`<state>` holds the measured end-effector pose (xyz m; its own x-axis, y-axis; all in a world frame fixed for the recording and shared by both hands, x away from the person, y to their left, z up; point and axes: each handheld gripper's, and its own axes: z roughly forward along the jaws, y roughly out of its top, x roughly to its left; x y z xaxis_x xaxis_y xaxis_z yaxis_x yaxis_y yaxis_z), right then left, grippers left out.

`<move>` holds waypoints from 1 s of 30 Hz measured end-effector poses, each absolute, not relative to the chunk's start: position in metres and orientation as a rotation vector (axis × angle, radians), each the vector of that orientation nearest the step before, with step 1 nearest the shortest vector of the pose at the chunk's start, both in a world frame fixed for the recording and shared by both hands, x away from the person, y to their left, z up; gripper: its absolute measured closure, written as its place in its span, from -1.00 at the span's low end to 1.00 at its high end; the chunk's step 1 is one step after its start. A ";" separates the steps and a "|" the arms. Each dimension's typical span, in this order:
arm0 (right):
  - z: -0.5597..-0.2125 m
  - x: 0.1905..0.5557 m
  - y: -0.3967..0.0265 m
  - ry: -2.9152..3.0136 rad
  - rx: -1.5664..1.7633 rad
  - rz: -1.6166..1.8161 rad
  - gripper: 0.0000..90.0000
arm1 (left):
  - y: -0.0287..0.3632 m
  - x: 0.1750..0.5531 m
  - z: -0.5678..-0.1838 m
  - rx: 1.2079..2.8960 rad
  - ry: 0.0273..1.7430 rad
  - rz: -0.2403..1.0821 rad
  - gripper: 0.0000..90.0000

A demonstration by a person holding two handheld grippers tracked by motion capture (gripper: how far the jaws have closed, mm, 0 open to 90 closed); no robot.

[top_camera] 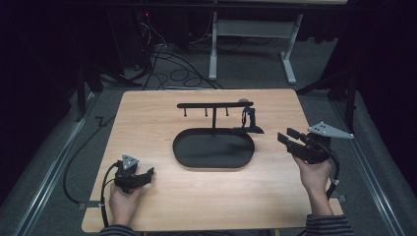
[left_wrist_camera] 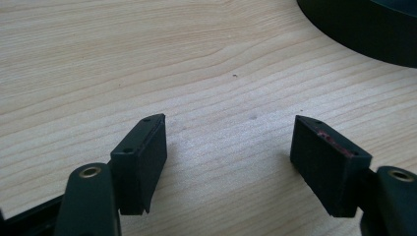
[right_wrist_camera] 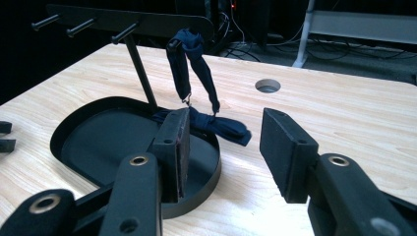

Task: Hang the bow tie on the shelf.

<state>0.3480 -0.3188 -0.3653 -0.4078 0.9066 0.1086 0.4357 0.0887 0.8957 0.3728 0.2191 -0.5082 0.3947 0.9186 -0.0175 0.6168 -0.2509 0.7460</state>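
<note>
Navy fabric strap hangs from the black metal peg rack over the oval tray, so the right gripper, jaws apart, aims there while the left gripper rests apart.

I count one black oval tray, one peg rack carrying three pegs, one dark blue strap, and my two grippers.

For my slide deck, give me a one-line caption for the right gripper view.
Open right tool faces a dark strap hanging from a black rack over its oval tray.
</note>
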 end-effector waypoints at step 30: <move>-0.385 0.326 -0.328 1.874 1.359 1.284 0.25 | 0.219 0.373 -0.508 1.973 1.311 0.567 -0.32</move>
<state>0.3261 -0.3283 -0.3846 -0.3846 0.9135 0.1325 0.4534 0.0619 0.8892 0.3727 0.2190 -0.5082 0.3945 0.9187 -0.0173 0.6168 -0.2508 0.7461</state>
